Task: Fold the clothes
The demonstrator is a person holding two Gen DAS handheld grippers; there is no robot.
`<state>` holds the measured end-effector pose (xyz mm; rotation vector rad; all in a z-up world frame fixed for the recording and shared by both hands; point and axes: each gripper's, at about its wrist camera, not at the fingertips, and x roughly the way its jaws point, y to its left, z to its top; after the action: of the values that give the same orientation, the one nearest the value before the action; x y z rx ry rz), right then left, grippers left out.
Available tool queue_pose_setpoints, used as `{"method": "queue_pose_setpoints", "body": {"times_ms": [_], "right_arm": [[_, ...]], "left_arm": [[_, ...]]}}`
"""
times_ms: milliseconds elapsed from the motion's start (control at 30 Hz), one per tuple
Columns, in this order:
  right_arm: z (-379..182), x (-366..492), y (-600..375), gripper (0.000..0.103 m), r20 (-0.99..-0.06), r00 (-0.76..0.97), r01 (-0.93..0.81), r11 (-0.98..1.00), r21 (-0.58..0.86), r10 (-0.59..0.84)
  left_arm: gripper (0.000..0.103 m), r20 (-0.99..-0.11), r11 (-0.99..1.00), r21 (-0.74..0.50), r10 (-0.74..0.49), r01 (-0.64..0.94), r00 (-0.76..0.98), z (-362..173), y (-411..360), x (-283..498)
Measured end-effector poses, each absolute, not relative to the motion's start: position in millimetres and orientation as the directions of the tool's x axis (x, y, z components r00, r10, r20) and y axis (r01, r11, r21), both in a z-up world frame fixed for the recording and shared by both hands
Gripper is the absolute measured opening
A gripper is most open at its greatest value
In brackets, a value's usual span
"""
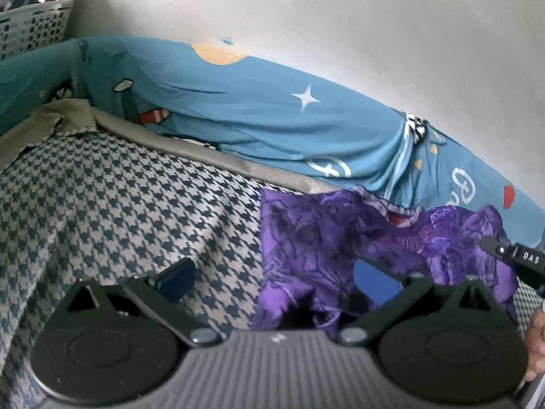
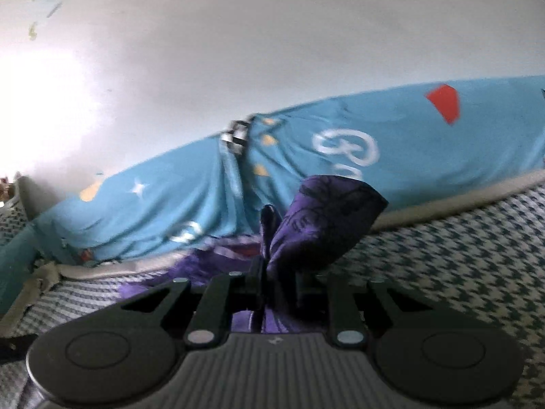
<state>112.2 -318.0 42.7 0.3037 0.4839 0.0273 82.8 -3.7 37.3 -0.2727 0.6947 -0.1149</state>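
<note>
A purple patterned garment [image 1: 306, 235] hangs lifted over the houndstooth bed cover [image 1: 119, 197]. My left gripper [image 1: 276, 279] is open, jaws wide apart. Its left pad [image 1: 177, 279] is bare, and the garment's lower edge drapes over the right finger [image 1: 405, 289] without being pinched. My right gripper [image 1: 511, 255] enters at the right edge and holds the garment's far corner up. In the right wrist view my right gripper [image 2: 272, 272] is shut on a bunched fold of the purple garment [image 2: 323, 218], which stands up above the fingers while the rest trails down to the left.
A blue cartoon-print sheet [image 1: 272, 112] covers a raised bolster along the white wall behind the bed. An olive cloth [image 1: 58, 119] lies at the far left corner, below a white perforated basket [image 1: 30, 24] of items. A hand [image 1: 538, 334] shows at the right edge.
</note>
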Motion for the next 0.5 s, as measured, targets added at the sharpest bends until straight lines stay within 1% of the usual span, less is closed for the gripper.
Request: {"method": "queue_pose_setpoints", "body": {"times_ms": [133, 267, 500], "right_arm": [[57.5, 118.4, -284.1, 0.018, -0.430, 0.891, -0.023, 0.961, 0.277, 0.146], [62.5, 125.7, -245.3, 0.018, -0.426, 0.884, -0.082, 0.962, 0.262, 0.192], [48.5, 141.2, -182.3, 0.018, -0.446, 0.854, -0.178, 0.957, 0.230, 0.266]], "left_arm": [[0.103, -0.612, 0.950, -0.312, -0.187, -0.018, 0.768, 41.0, 12.4, 79.8], [0.103, -0.607, 0.942, -0.331, -0.175, -0.047, 0.775, 42.7, 29.2, 75.7], [0.103, -0.602, 0.923, -0.368, -0.141, -0.116, 0.786, 43.4, 61.6, 69.3]]}}
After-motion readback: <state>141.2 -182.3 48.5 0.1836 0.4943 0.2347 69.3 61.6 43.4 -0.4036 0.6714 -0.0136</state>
